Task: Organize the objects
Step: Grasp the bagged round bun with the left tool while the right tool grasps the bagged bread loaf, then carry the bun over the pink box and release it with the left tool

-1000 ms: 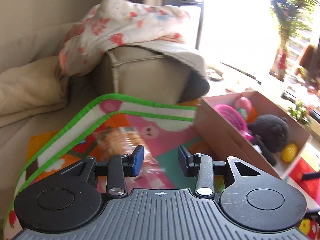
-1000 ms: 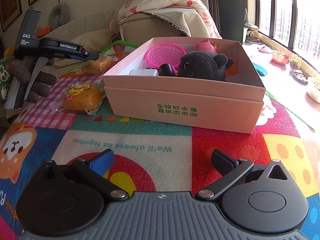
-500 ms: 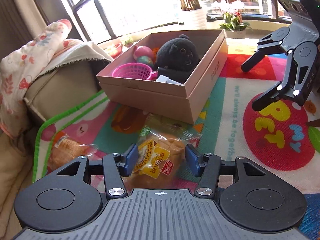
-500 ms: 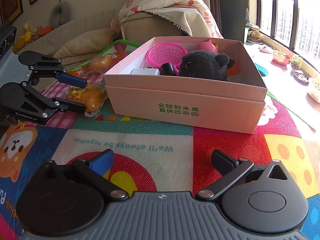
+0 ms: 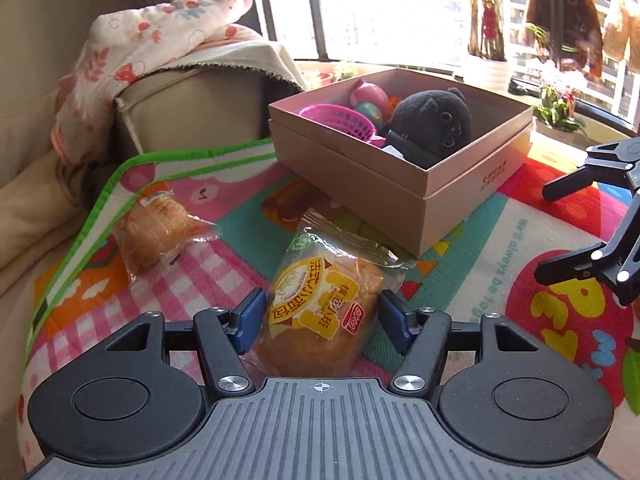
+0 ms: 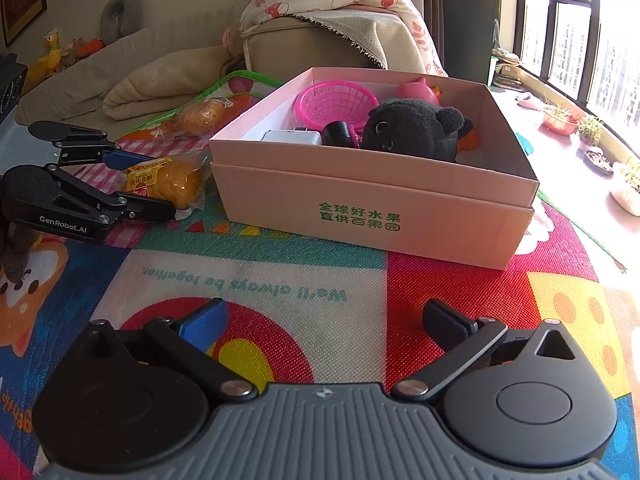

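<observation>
A wrapped bread packet (image 5: pixel 320 304) with a yellow label lies on the play mat, between the blue pads of my left gripper (image 5: pixel 322 316). Its jaws are opening and the pads stand beside the wrapper without pressing it. The right wrist view shows that gripper (image 6: pixel 152 186) straddling the packet (image 6: pixel 176 184) left of the pink box (image 6: pixel 360 208). A second bread packet (image 5: pixel 156 232) lies farther left. The box (image 5: pixel 460 172) holds a black plush (image 5: pixel 436 120) and a pink basket (image 5: pixel 340 120). My right gripper (image 6: pixel 324 320) hovers open over the mat, holding nothing.
A sofa armrest (image 5: pixel 192 108) draped with a floral blanket (image 5: pixel 160 40) rises behind the mat's green edge (image 5: pixel 120 172). Potted plants (image 6: pixel 560 116) line the window sill to the right of the box. The other gripper (image 5: pixel 544 235) hangs at the right side.
The left view swung from the sofa toward the box, and the left gripper came down around the yellow-labelled bread packet with its jaws spread wider. The right gripper stayed still.
</observation>
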Demonstrator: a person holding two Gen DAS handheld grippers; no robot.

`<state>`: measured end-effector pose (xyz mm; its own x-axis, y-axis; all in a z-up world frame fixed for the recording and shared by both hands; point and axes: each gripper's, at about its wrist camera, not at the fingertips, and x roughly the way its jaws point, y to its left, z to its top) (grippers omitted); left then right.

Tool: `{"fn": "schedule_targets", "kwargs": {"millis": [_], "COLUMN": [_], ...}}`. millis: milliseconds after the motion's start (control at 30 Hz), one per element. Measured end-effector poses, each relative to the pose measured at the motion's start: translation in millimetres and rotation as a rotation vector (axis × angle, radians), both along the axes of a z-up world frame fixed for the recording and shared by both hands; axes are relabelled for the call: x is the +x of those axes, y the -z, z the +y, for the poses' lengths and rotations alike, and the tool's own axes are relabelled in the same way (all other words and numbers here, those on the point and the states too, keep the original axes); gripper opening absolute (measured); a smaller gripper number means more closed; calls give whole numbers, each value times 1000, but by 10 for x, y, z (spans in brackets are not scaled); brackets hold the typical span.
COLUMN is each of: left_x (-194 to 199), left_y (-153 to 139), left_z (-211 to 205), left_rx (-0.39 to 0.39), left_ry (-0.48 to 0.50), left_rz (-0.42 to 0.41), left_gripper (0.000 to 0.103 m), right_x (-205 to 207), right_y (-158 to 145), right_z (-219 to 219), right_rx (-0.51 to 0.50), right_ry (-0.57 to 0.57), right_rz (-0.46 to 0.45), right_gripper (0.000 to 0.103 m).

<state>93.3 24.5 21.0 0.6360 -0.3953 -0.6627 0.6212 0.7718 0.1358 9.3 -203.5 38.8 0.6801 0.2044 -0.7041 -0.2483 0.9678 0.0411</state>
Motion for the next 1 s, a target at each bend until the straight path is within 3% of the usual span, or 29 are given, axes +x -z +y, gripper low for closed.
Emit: {"fn": "schedule_targets", "kwargs": {"millis": [100,267,400,567,800,900,1000], "left_x": [-183,-457,-623,-700,-785,-794,-778], "left_y": [-16,-63,-66,-31,54,57,61], "left_z": [145,596,925,1053,1026,1024,1043], "left_rx": [-53,-96,-173,-243,-239,-243,-257], "left_ry": [-88,-266,-344,-386,-375,-376,-380], "left_rz": [9,20,33,4,-55,-59,-56], "left_gripper": [65,64,64,64,64,64,64], "right_x": [21,119,579,1483,2330,2377,2150], "right_y": [-151,-742,-1006,-770,-206,-147,-254], "right_z": [110,597,1119,1815,2334,2351,2269], "right_rx": [-3,-43,-23,-11,-85,-72,-64], "right_ry": [-29,-152,-229,-187,-52,-63,-112], "right_rz": [-15,-160,-140,-3,103,152,153], "right_gripper": [103,103,103,103,102,69,61]}}
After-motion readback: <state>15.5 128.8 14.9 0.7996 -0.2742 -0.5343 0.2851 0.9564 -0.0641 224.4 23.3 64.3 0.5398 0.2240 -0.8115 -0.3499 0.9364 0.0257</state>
